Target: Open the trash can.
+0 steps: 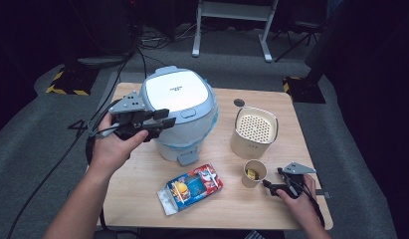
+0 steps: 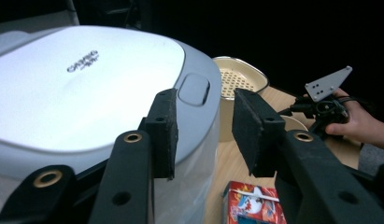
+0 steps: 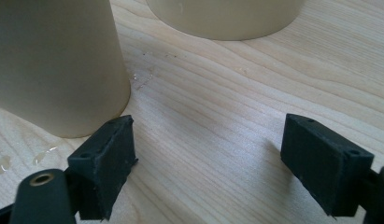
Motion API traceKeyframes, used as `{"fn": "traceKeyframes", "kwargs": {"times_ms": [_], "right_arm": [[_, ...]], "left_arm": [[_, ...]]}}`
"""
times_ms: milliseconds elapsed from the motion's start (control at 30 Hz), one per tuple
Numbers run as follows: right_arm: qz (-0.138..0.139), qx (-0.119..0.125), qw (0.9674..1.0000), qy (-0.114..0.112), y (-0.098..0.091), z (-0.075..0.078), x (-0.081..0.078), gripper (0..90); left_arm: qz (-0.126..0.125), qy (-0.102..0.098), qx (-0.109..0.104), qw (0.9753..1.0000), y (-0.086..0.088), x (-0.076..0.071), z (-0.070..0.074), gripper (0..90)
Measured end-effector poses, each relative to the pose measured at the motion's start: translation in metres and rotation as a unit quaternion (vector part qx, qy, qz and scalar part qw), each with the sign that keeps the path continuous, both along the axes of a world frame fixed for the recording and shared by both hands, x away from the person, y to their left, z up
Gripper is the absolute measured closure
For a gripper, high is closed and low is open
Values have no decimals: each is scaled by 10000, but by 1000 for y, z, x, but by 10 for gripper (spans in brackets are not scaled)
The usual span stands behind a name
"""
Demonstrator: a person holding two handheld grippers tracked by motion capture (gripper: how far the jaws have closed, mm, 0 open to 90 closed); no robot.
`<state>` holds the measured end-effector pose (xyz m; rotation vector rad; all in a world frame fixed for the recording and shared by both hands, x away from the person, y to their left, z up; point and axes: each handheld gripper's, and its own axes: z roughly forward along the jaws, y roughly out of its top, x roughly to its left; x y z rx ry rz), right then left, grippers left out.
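A white and pale blue lidded cooker (image 1: pixel 178 102) stands at the table's middle back. My left gripper (image 1: pixel 168 118) is open at its front left rim. In the left gripper view the cooker (image 2: pixel 77 84) lies under and behind the jaws, with my left gripper (image 2: pixel 204 116) near the lid's button (image 2: pixel 194 88). Nothing is gripped. My right gripper (image 1: pixel 271 180) rests open on the table just right of a paper cup (image 1: pixel 254 172) that has something yellow inside. In the right gripper view the cup (image 3: pixel 54 65) stands beside the left jaw of my right gripper (image 3: pixel 208 158).
A beige container with a perforated lid (image 1: pixel 254 132) stands behind the cup. A red and blue snack box (image 1: pixel 192 188), one end open, lies at the front middle. Bare wooden table (image 1: pixel 142 199) shows at the front left. Small wet spots (image 3: pixel 143 77) lie by the cup.
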<state>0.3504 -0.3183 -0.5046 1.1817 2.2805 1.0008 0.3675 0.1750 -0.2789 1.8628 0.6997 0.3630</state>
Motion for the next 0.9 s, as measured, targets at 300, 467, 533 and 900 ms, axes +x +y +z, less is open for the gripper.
{"fn": "traceKeyframes", "kwargs": {"times_ms": [300, 467, 533, 900], "right_arm": [[1, 0, 10000, 0, 0, 0, 0, 178], [0, 1, 10000, 2, 0, 0, 0, 178], [-1, 2, 10000, 2, 0, 0, 0, 178], [0, 1, 10000, 2, 0, 0, 0, 178]], "left_arm": [[202, -290, -285, 9990, -8, 10, 6, 741], [398, -297, -439, 9978, -11, 17, 5, 809], [408, -282, -440, 9978, -13, 20, 3, 829], [199, -255, -509, 9982, -25, 29, -9, 851]]}}
